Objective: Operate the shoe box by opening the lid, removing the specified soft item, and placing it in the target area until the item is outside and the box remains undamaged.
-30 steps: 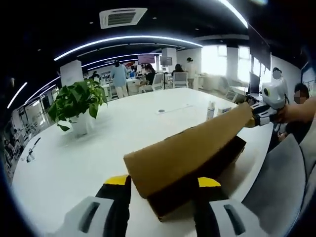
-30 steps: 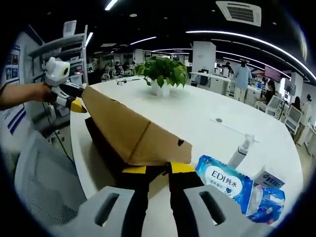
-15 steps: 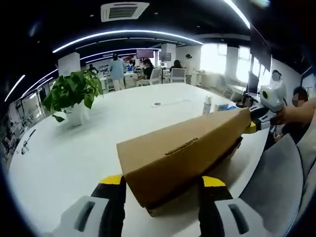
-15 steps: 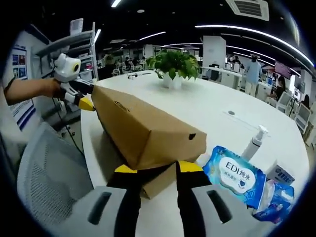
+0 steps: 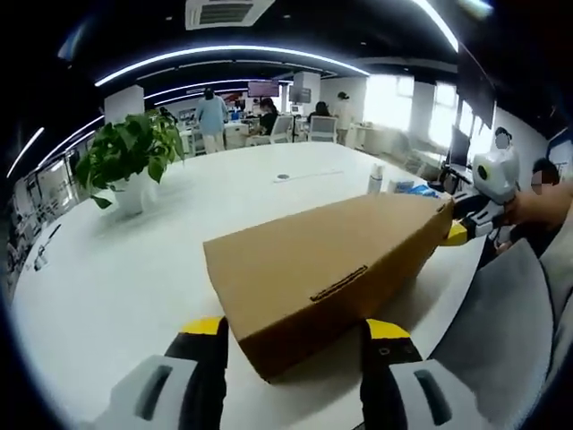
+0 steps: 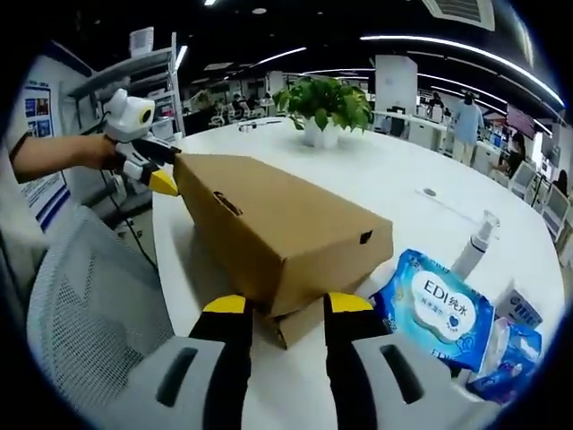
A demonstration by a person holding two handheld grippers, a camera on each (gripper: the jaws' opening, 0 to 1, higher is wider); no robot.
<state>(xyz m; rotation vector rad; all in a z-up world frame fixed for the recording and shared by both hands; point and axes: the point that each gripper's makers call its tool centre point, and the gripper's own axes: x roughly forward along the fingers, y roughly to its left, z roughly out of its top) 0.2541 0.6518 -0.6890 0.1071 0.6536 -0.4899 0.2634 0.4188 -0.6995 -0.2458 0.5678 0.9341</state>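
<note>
Fingers of the left gripper [image 5: 294,354], black with yellow tips, stand spread to either side of the near end of the shoe box [image 5: 327,269]; whether their inner faces touch the cardboard I cannot tell. In the right gripper view the right gripper [image 6: 285,327] is likewise spread, its yellow tips flanking the opposite end of the box [image 6: 277,228], where the brown lid [image 6: 269,215] sits slightly above and overhanging the lower tray edge; again contact is not certain. The box lies on the white counter [image 5: 134,260] near its edge, lid on and almost closed, with a slot-shaped cut visible in the lid's side in the left gripper view. Each gripper appears at the far end of the box in the other's view: the right one [image 5: 458,231] with a hand behind it, and the left one [image 6: 163,182] held by a hand coming from the left. Just beside the box in the right gripper view lies a blue and white pack of wet wipes [image 6: 434,309], with a pump bottle [image 6: 473,248] behind it. A potted plant [image 6: 324,107] stands farther back on the counter. A grey mesh chair [image 6: 89,313] sits beside the counter edge.
</note>
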